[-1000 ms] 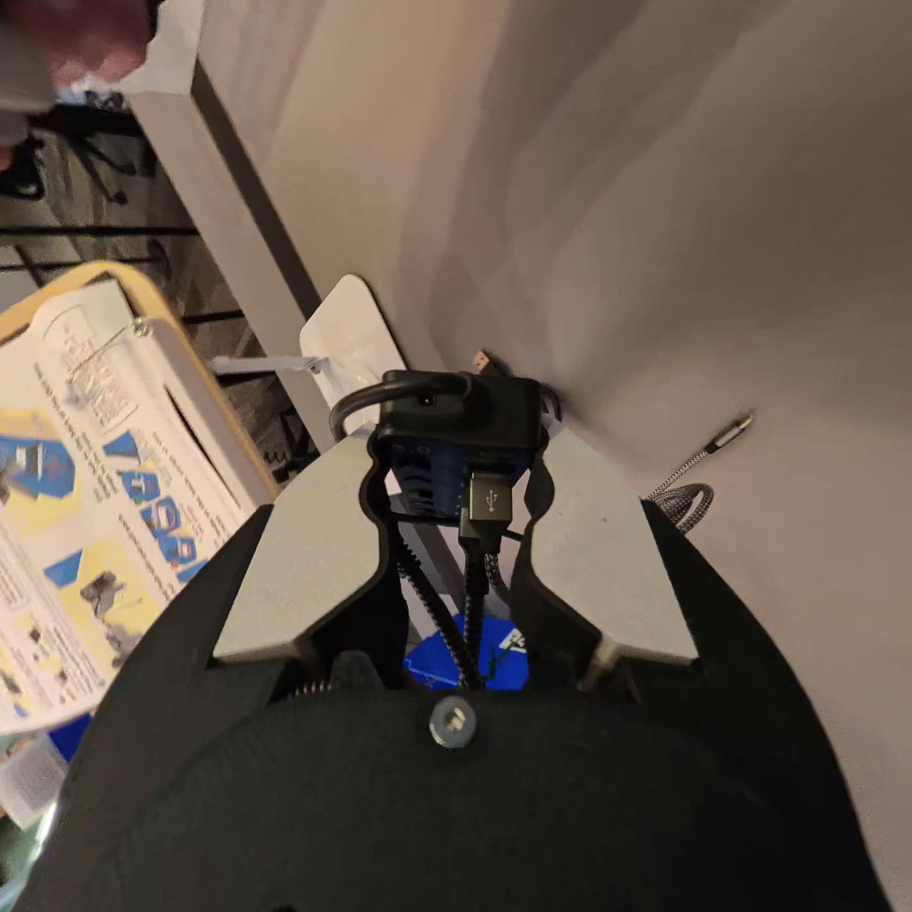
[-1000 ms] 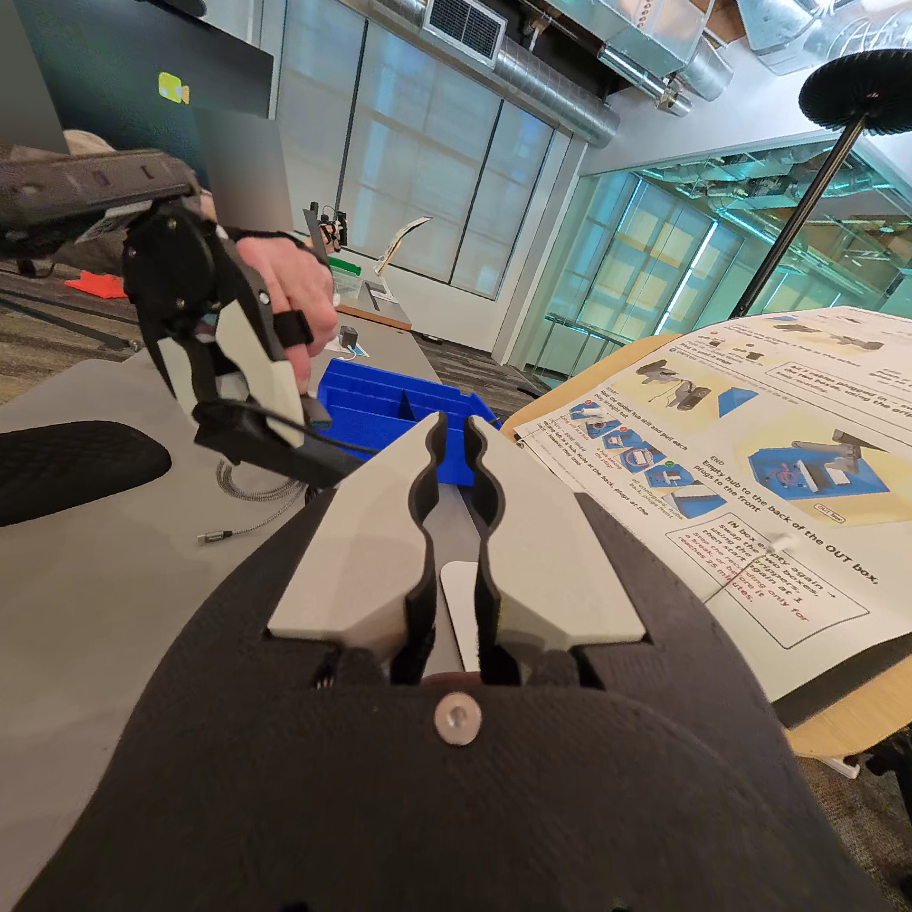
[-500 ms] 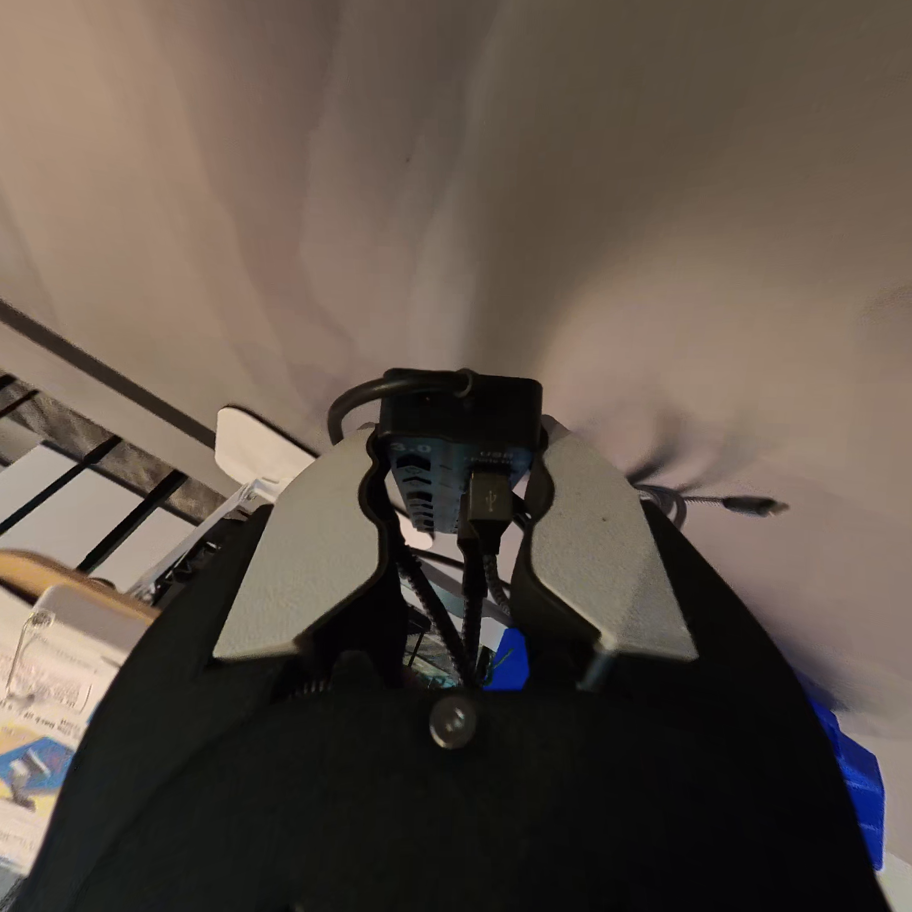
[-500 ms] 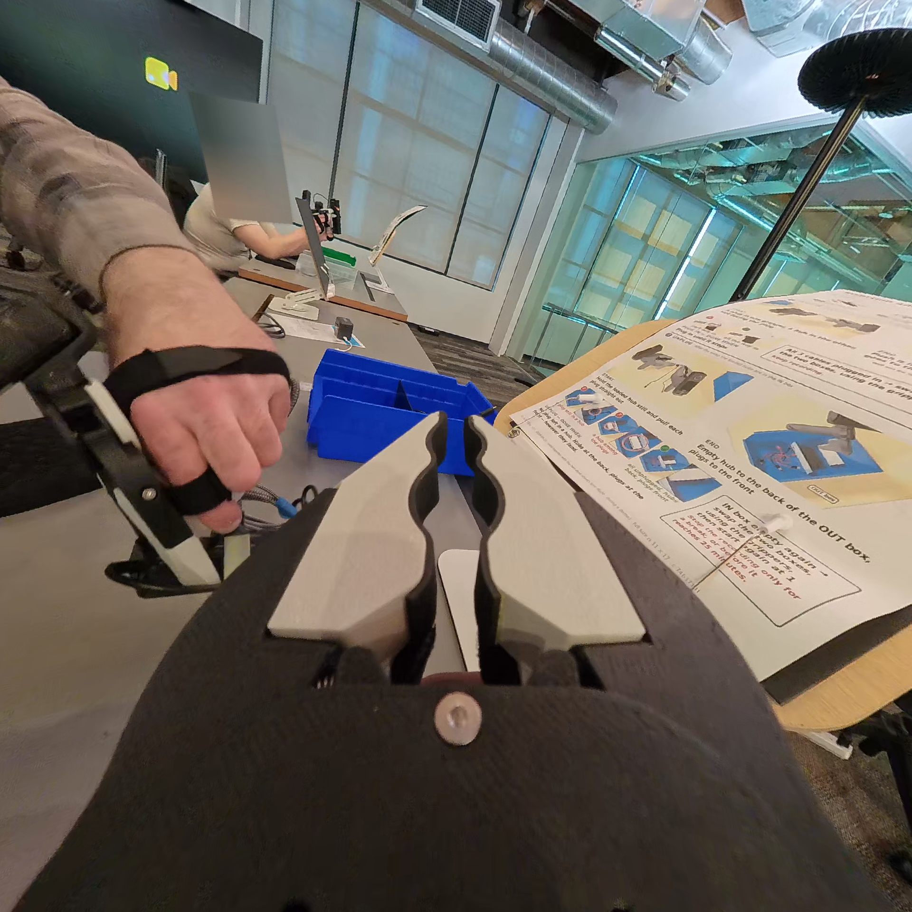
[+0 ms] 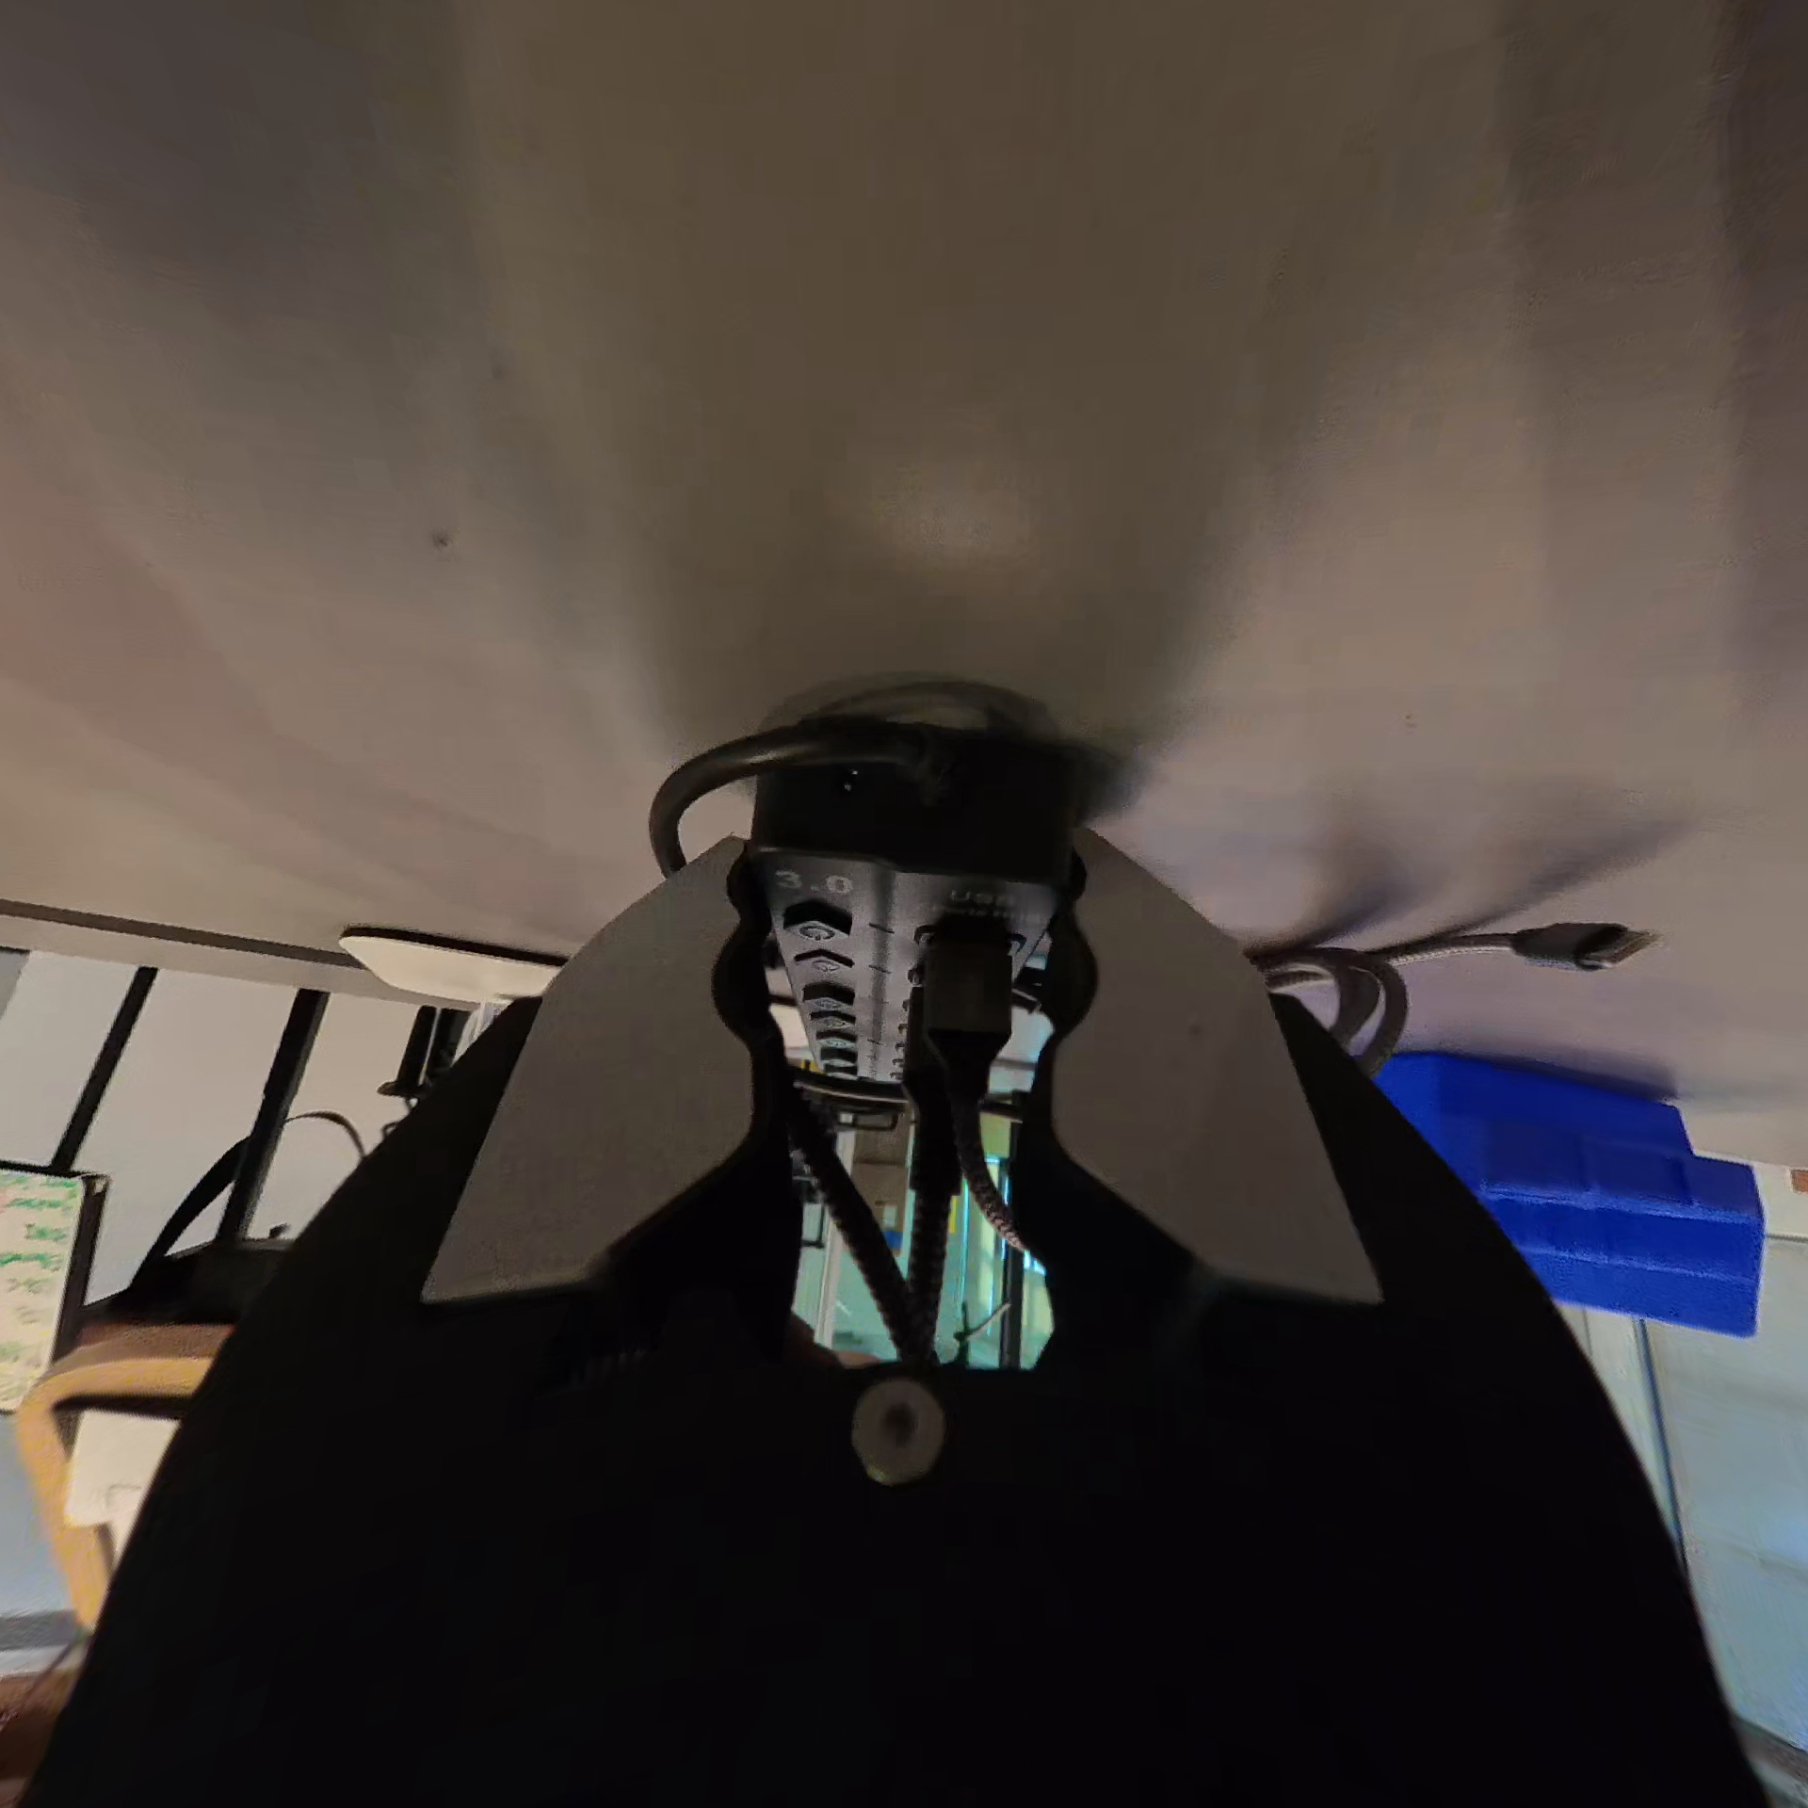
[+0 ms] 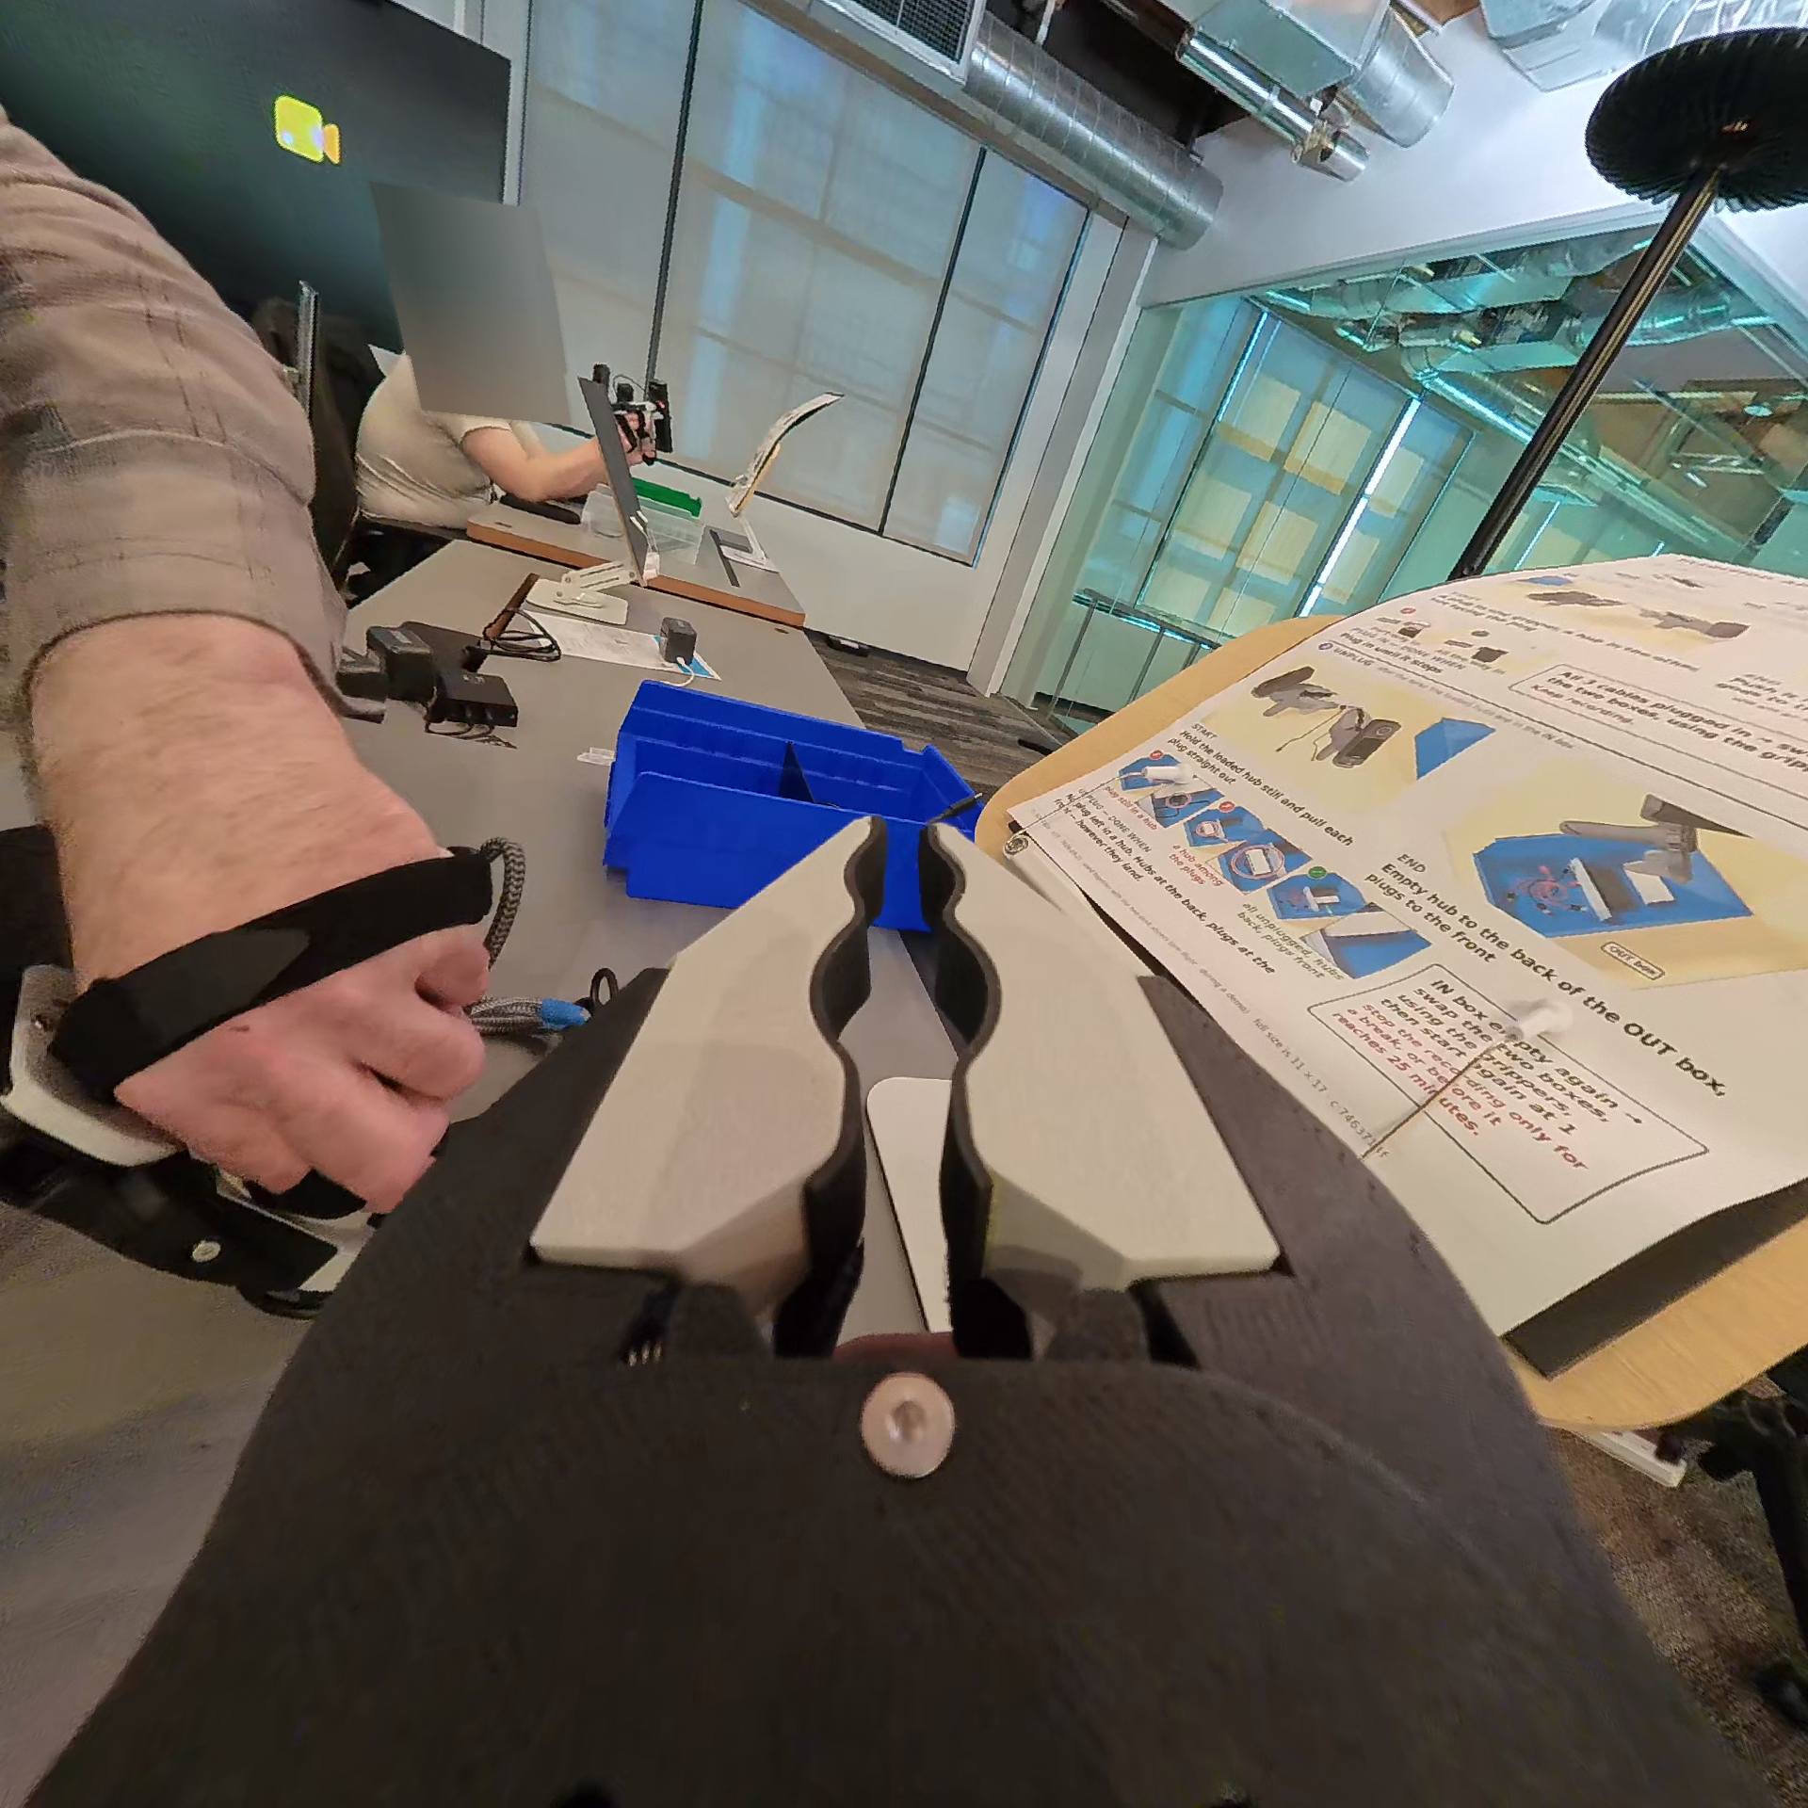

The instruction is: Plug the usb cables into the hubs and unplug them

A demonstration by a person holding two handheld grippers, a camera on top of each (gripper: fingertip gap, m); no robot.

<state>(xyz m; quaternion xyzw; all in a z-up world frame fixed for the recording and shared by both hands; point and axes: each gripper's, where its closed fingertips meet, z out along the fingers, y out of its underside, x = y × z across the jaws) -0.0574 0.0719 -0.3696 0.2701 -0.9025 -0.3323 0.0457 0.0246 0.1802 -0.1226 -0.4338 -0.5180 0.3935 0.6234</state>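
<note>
My left gripper [image 5: 905, 861] is shut on a black USB hub [image 5: 910, 812], holding it by its sides. The hub's far end is very close to the grey table [image 5: 881, 342]. A black USB plug [image 5: 964, 988] sits in one hub port, and braided cables [image 5: 929, 1223] hang back between the fingers. One loose cable end [image 5: 1585, 944] lies on the table to the right. My right gripper [image 6: 902, 841] is shut and empty, held above the table edge. In the right wrist view a hand [image 6: 274, 1027] grips the left gripper's handle, with a braided cable [image 6: 504, 885] looping beside it.
A blue bin [image 6: 744, 812] stands on the table beyond my right gripper; it also shows in the left wrist view [image 5: 1585, 1203]. An instruction sheet on a wooden board [image 6: 1468, 881] is at the right. A white pad [image 6: 905, 1154] lies under the right fingers. Black devices [image 6: 440, 675] sit farther back.
My left gripper has swung down with the hub until it points at the table, close to the surface. The right gripper has stayed almost still and shut.
</note>
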